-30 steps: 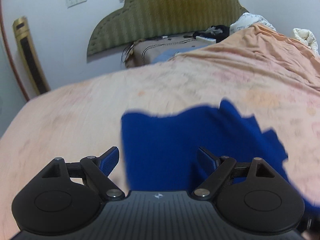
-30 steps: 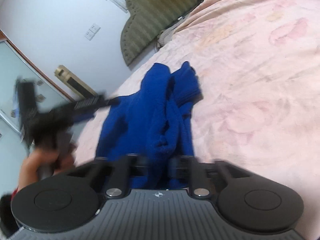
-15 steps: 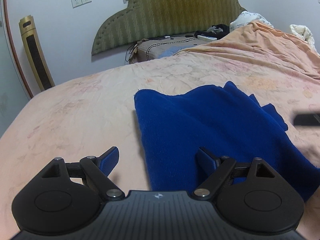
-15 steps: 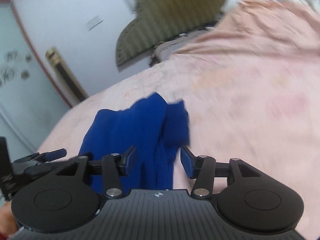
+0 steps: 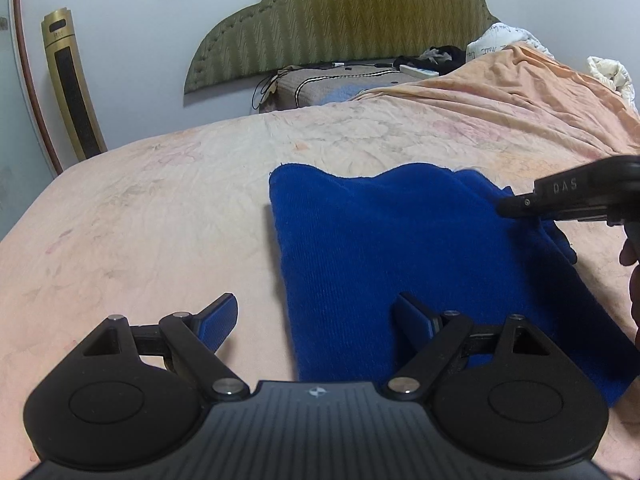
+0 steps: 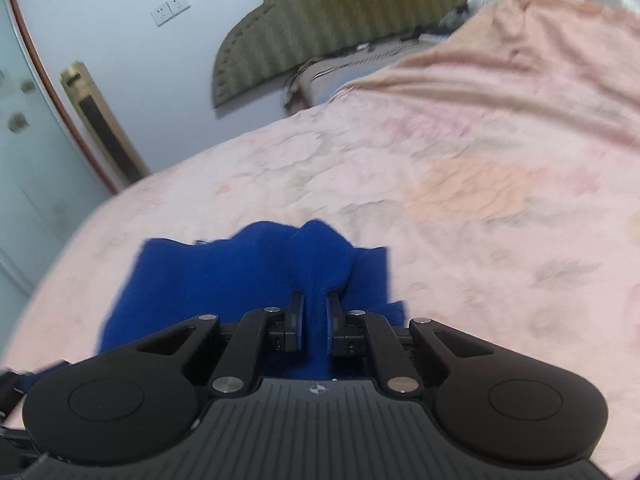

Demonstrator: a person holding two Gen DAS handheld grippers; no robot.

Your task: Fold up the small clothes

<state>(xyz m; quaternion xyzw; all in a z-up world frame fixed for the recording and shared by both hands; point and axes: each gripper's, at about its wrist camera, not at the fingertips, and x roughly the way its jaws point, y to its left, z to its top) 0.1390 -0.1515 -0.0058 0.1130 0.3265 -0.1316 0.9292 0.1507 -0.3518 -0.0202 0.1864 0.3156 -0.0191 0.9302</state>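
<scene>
While the blue cloth [image 5: 420, 264] lies on the bed [image 5: 160, 208], already doubled, we judge one fold still due: our right tongs [image 6: 312, 316] are closing on its bunched right edge; our left tongs [image 5: 316, 320] hang open over its near-left edge.

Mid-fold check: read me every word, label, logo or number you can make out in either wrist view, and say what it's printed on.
"D A S": on the side of the right gripper, seen from the left wrist view.
Dark writing on the white bedding by the headboard: too small to read.
Small emblem on the gold tower unit: too blurred to read.
</scene>
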